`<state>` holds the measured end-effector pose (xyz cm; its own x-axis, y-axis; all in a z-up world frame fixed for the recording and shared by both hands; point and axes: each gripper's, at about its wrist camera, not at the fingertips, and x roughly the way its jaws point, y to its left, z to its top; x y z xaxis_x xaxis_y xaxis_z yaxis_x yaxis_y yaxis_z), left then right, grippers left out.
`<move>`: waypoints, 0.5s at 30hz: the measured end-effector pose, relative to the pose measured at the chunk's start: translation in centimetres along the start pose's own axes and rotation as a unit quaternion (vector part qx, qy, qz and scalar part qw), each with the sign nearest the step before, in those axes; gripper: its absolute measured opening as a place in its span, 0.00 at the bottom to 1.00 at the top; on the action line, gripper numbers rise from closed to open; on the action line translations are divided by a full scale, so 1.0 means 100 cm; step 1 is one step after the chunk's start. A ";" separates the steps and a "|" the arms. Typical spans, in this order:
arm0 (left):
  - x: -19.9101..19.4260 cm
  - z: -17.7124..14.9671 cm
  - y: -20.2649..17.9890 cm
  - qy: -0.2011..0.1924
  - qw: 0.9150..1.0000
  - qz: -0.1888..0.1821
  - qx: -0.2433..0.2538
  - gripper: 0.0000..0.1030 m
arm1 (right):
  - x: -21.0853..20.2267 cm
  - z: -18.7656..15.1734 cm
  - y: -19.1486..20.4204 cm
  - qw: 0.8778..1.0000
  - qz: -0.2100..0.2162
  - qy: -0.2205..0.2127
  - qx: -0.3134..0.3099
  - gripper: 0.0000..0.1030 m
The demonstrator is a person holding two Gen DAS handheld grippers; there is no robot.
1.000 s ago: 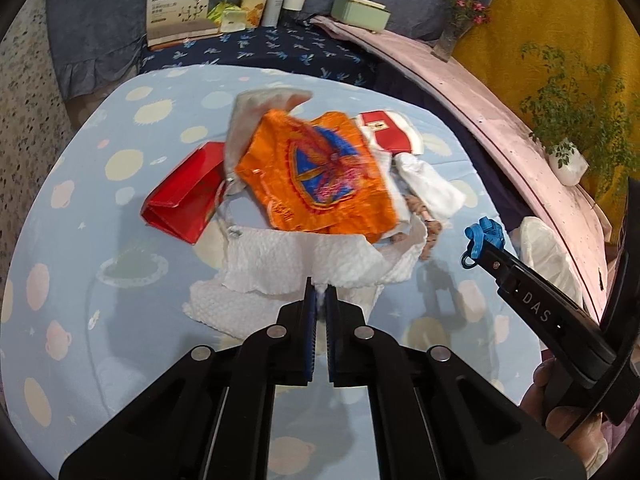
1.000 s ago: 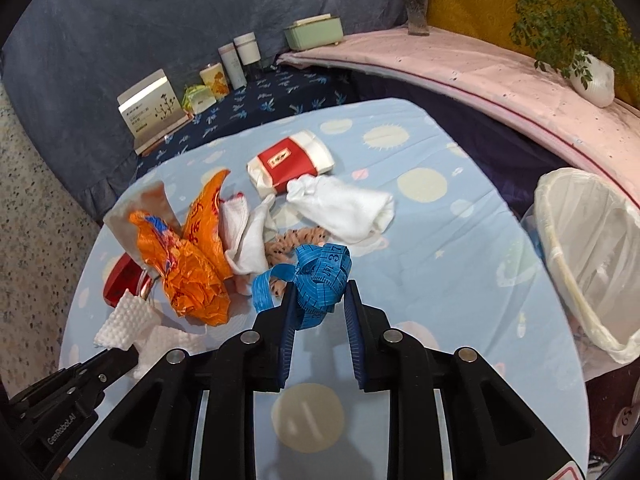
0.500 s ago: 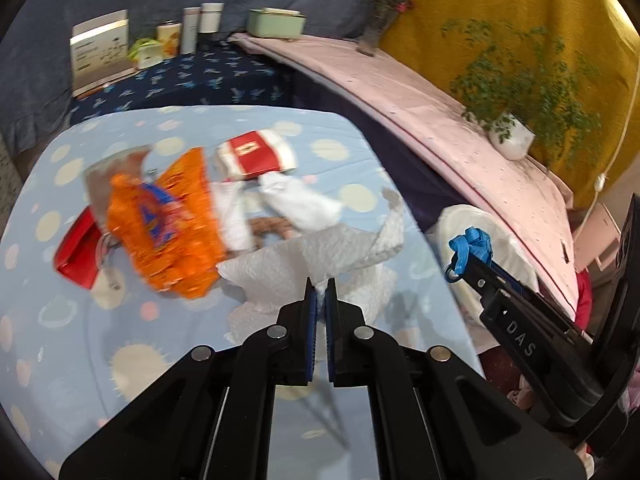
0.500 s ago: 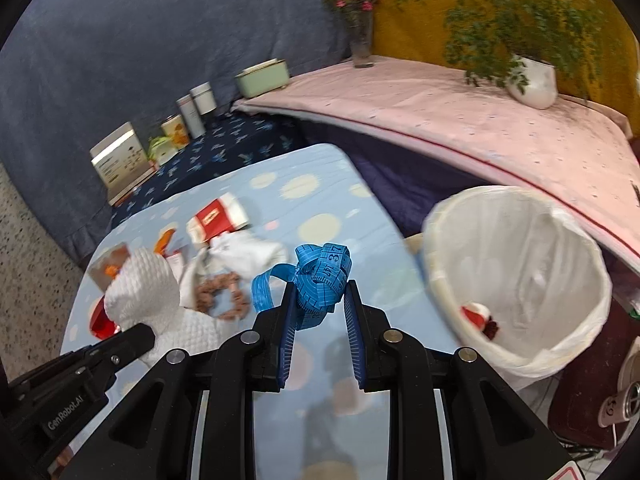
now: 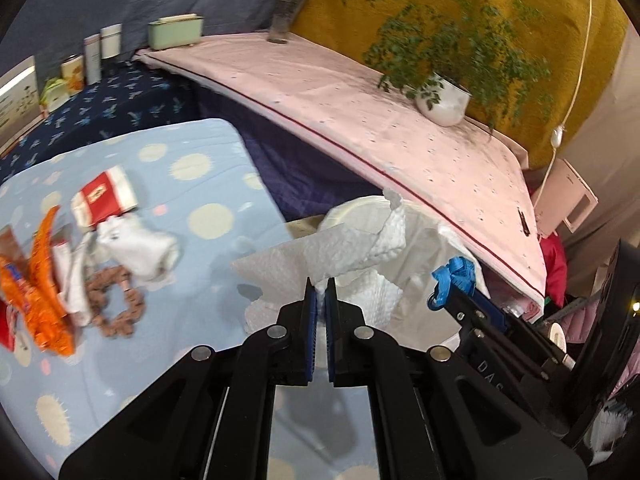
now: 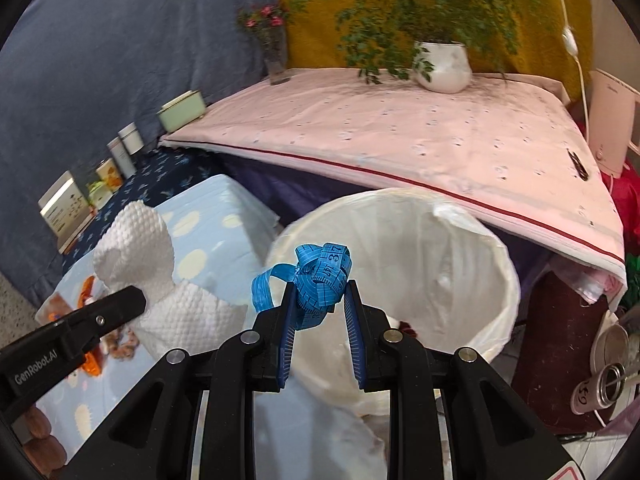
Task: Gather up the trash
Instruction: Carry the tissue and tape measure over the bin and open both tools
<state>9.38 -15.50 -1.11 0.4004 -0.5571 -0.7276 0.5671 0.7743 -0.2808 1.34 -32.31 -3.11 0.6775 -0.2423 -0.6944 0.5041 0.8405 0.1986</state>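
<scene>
My left gripper (image 5: pixel 320 286) is shut on a white paper towel (image 5: pixel 340 250), which hangs in the air near the table's right edge. The towel (image 6: pixel 168 292) and the left gripper (image 6: pixel 134 300) also show at the left of the right wrist view. My right gripper (image 6: pixel 320 286) is shut on a bunched blue tape measure (image 6: pixel 320 272), held over the near rim of the white-lined trash bin (image 6: pixel 460 240). In the left wrist view the tape measure (image 5: pixel 456 274) and right gripper (image 5: pixel 442 298) sit in front of the bin (image 5: pixel 360 210).
On the blue dotted table (image 5: pixel 208 184) lie an orange wrapper (image 5: pixel 40 280), a red-and-white pack (image 5: pixel 104 198), a white cloth (image 5: pixel 140 246) and a brown scrunchie (image 5: pixel 116 304). A pink-covered shelf (image 6: pixel 400 136) with a potted plant (image 6: pixel 440 64) runs behind the bin. Cans (image 6: pixel 608 380) stand low right.
Both grippers have swung right from over the trash pile toward the bin, carrying the paper towel and the tape measure. The bin now fills the right wrist view.
</scene>
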 end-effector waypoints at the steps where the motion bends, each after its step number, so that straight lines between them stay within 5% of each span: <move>1: 0.005 0.003 -0.005 0.002 1.000 -0.005 0.003 0.03 | 0.002 0.001 -0.008 1.000 -0.004 0.000 0.005 0.22; 15: 0.062 0.028 -0.049 0.029 0.998 -0.046 0.014 0.07 | 0.032 0.008 -0.061 0.998 -0.033 0.016 0.041 0.24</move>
<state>11.06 -23.63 -2.50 0.3046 -0.6063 -0.7346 0.6197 0.7118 -0.3306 0.83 -38.56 -6.00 0.6242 -0.2796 -0.7296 0.5910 0.7797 0.2068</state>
